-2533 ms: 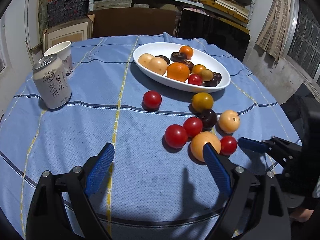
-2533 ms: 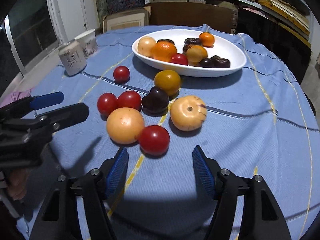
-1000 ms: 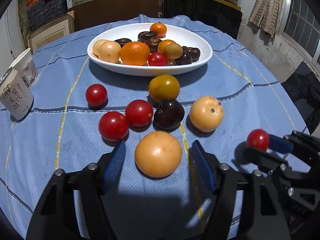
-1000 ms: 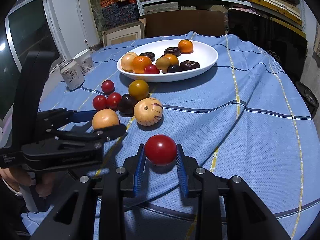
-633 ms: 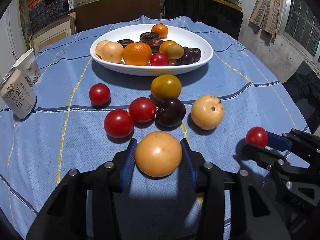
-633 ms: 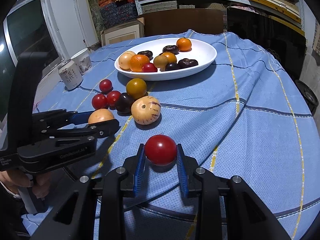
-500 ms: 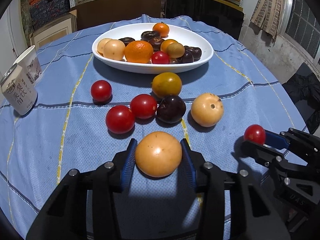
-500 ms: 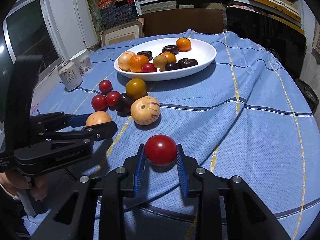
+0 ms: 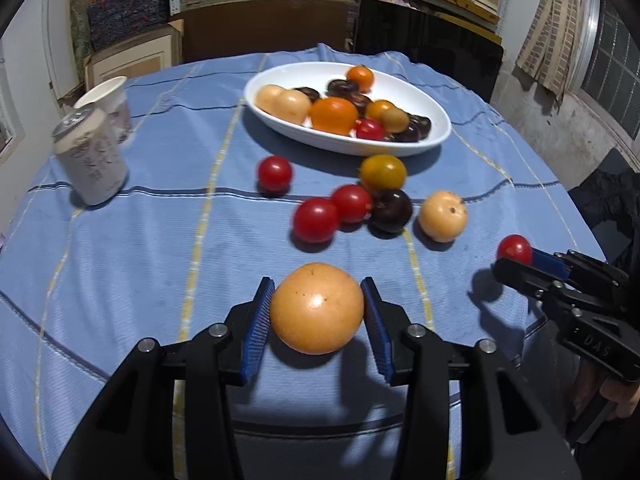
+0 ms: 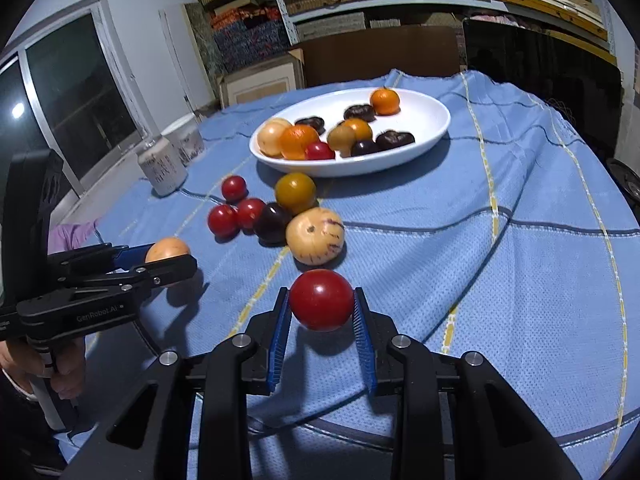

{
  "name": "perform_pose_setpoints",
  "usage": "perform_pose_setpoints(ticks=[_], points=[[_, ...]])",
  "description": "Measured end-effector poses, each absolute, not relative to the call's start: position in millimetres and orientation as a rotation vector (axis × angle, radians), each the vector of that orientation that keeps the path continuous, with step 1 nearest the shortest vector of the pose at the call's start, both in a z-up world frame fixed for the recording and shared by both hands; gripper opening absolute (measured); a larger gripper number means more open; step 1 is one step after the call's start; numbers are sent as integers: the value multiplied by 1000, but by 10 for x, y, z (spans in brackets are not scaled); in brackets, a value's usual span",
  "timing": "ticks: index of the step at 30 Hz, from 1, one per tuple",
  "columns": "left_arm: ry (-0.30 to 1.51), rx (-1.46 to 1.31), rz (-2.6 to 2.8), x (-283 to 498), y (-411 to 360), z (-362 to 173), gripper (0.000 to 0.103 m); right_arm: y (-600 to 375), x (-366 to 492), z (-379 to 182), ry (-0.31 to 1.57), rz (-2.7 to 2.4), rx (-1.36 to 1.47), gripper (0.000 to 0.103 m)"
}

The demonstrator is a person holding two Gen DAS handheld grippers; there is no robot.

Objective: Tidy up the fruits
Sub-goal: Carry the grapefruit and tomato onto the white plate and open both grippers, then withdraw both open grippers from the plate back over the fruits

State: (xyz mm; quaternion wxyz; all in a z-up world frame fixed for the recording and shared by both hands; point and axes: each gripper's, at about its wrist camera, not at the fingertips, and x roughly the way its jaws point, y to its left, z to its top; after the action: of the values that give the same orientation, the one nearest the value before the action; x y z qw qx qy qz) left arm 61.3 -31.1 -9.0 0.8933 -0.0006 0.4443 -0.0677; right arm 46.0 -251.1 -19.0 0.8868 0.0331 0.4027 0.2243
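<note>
My left gripper (image 9: pixel 317 314) is shut on a large pale orange fruit (image 9: pixel 317 308), lifted a little above the blue cloth; the same fruit (image 10: pixel 167 251) shows at the left of the right wrist view. A red tomato (image 10: pixel 321 300) sits between the blue pads of my right gripper (image 10: pixel 321 312), which is shut on it; that tomato (image 9: pixel 514 249) shows at the right of the left wrist view. The white oval dish (image 9: pixel 434 112) at the far side holds several fruits. Loose on the cloth lie three red tomatoes (image 9: pixel 316 220), a yellow-orange fruit (image 9: pixel 383 172), a dark plum (image 9: pixel 391 210) and a pale speckled fruit (image 9: pixel 442 216).
A drink can (image 9: pixel 91 156) and a paper cup (image 9: pixel 108 98) stand at the table's left. Shelves, cardboard boxes and a dark panel rise behind the table. A person's hand (image 10: pixel 60 364) holds the left gripper's handle.
The left gripper's jaws shut on the pale orange fruit and carried it up and to the left, away from the fruit cluster. The right gripper kept still with its tomato.
</note>
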Motion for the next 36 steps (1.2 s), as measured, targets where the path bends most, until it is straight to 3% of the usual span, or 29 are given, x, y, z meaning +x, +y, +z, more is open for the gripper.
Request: perform_pose_setpoints(ticks=[8,17,25,26,28,31,36], points=[[860,8,-178,811,-203,326,43,-2469,508,86,790,462,88,32],[826,22,-254,1668,-554,637,43,-2431,1243,458,739,417,67,32],[861,29,-205,2574,-759,486,44,-2290,2207,149,822,362,58,32],[866,19,-206,2630,-755,466,48,-2290,2279,93,838,360,64,32],[845,-4,-198,2705,-729,462,69,-2292,2321,46,834,360,69,32],[816,10,-198,2704,-731,487,70,-2319,2281,57,806,359,66,39],[828,9,-190,2567,-666,499,70,-2441,2120,134,788,363,109,41]])
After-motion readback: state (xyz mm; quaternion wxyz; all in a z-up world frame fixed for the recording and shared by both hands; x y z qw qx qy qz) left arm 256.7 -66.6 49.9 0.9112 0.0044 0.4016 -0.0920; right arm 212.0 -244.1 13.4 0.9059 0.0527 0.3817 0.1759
